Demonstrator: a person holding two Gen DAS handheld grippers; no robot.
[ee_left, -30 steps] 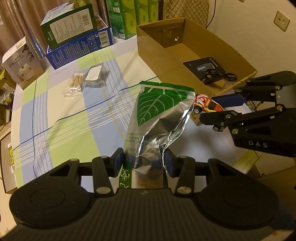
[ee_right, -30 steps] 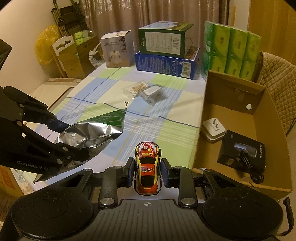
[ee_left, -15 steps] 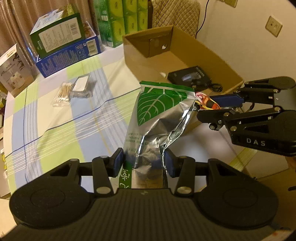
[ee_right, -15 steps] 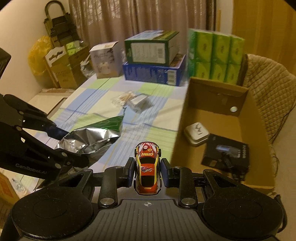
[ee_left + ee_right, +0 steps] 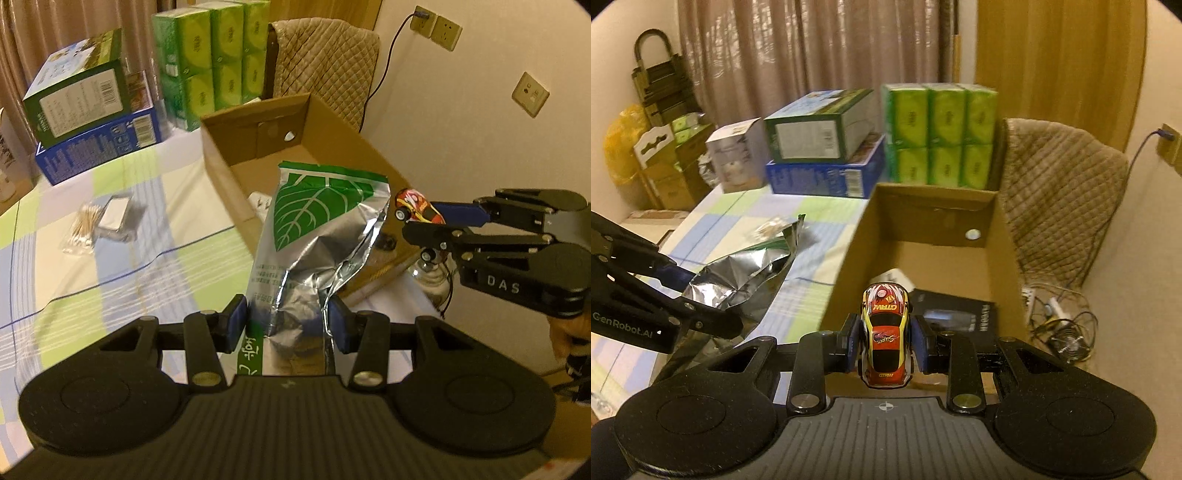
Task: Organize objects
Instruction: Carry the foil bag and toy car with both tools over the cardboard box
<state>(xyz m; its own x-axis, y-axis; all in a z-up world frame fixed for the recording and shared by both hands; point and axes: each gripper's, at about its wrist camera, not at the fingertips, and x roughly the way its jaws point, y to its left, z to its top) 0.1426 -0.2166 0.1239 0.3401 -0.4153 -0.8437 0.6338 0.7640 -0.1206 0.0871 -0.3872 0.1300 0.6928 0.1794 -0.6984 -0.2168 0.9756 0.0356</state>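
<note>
My left gripper [image 5: 288, 325] is shut on a silver foil bag with a green leaf print [image 5: 314, 236] and holds it upright, in the air, at the near left wall of the open cardboard box [image 5: 221, 155]. My right gripper [image 5: 886, 343] is shut on a small red and yellow toy car [image 5: 885, 332] and holds it over the near end of the box [image 5: 997, 236]. The car [image 5: 419, 211] and the bag [image 5: 738, 277] each show in the other wrist view. A black packet [image 5: 960, 321] and a white item [image 5: 892, 277] lie in the box.
A bag of cotton swabs and a small clear case [image 5: 99, 225] lie on the checked tablecloth [image 5: 110, 295]. Blue and green cartons [image 5: 823, 155] and green tissue packs [image 5: 938, 133] stand at the table's far end. A quilted chair [image 5: 1063, 199] and floor cables [image 5: 1060, 321] are beside the box.
Both grippers have moved toward the box with their loads. The car now hangs over the box's near end, and the bag has reached the box's left wall.
</note>
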